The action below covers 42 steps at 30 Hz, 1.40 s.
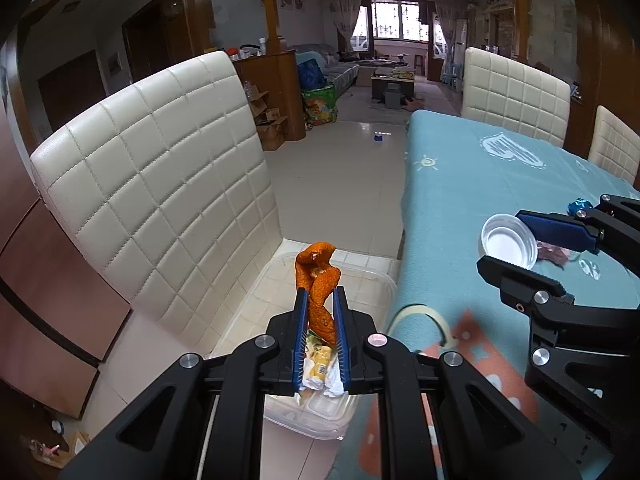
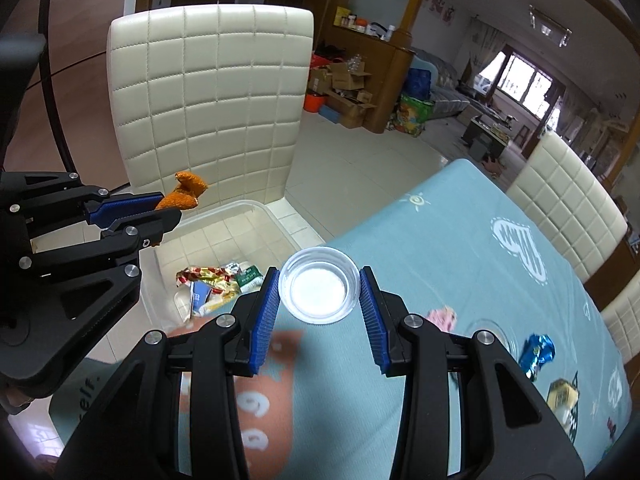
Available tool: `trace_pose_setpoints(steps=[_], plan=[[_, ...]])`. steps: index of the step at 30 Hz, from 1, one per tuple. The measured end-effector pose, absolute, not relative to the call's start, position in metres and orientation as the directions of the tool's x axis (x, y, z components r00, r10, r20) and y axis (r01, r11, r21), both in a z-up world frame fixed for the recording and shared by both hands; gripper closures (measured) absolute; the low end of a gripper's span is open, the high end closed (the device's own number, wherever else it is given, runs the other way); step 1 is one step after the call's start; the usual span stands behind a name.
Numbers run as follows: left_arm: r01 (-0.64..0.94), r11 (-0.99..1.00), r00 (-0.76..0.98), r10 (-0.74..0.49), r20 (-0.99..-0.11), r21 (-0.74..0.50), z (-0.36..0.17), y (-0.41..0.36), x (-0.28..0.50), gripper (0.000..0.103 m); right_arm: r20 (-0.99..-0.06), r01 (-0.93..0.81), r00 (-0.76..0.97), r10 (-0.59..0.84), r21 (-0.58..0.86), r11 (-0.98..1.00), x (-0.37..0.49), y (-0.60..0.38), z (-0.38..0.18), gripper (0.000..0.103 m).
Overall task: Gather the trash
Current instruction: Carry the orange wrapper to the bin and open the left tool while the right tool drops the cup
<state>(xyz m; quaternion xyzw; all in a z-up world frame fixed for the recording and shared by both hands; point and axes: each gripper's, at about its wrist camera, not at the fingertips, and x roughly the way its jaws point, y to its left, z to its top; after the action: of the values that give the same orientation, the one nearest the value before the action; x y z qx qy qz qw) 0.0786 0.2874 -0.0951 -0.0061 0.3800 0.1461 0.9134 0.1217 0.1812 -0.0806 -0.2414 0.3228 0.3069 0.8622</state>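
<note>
My left gripper (image 1: 320,294) is shut on an orange peel (image 1: 318,280) and holds it over a clear plastic bin (image 1: 384,284) on the floor beside the table. The peel also shows in the right wrist view (image 2: 186,194), above the bin (image 2: 256,208), which holds several wrappers (image 2: 218,282). My right gripper (image 2: 320,284) is shut on a clear plastic lid (image 2: 318,290) above the table's left edge. The lid also shows in the left wrist view (image 1: 508,242). A pink wrapper (image 2: 442,318), a blue wrapper (image 2: 538,354) and a yellow wrapper (image 2: 562,394) lie on the table.
The table has a light blue cloth (image 2: 460,248). A cream quilted chair (image 1: 160,184) stands just behind the bin. More cream chairs (image 2: 568,204) line the table's far side. Tiled floor (image 1: 340,184) runs back into the living room.
</note>
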Motion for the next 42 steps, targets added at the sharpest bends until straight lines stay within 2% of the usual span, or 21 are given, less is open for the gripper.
trace_pose_setpoints(steps=[13,15,16,17,23,42], plan=[[-0.319,0.942,0.629,0.294,-0.72,0.106,-0.111,0.315,0.093,0.088,-0.732,-0.709,0.563,0.384,-0.189,0.68,0.14,0.209,-0.098,0.061],[-0.328,0.941,0.609,0.277,-0.743,0.082,-0.117,0.321,0.096,0.075,-0.739,-0.711,0.557,0.38,-0.188,0.678,0.142,0.21,-0.102,0.061],[-0.335,0.939,0.607,0.273,-0.746,0.071,-0.117,0.323,0.097,0.047,-0.741,-0.712,0.554,0.379,-0.186,0.677,0.142,0.21,-0.103,0.061],[-0.351,0.934,0.614,0.28,-0.738,0.063,-0.117,0.327,0.096,0.028,-0.743,-0.713,0.552,0.378,-0.186,0.676,0.143,0.211,-0.104,0.061],[-0.377,0.922,0.644,0.328,-0.691,0.086,-0.112,0.33,0.088,0.027,-0.748,-0.715,0.548,0.375,-0.185,0.674,0.143,0.212,-0.107,0.061],[-0.407,0.91,0.637,0.346,-0.689,0.08,-0.111,0.34,0.073,0.027,-0.753,-0.74,0.531,0.388,-0.189,0.646,0.136,0.23,-0.109,0.061]])
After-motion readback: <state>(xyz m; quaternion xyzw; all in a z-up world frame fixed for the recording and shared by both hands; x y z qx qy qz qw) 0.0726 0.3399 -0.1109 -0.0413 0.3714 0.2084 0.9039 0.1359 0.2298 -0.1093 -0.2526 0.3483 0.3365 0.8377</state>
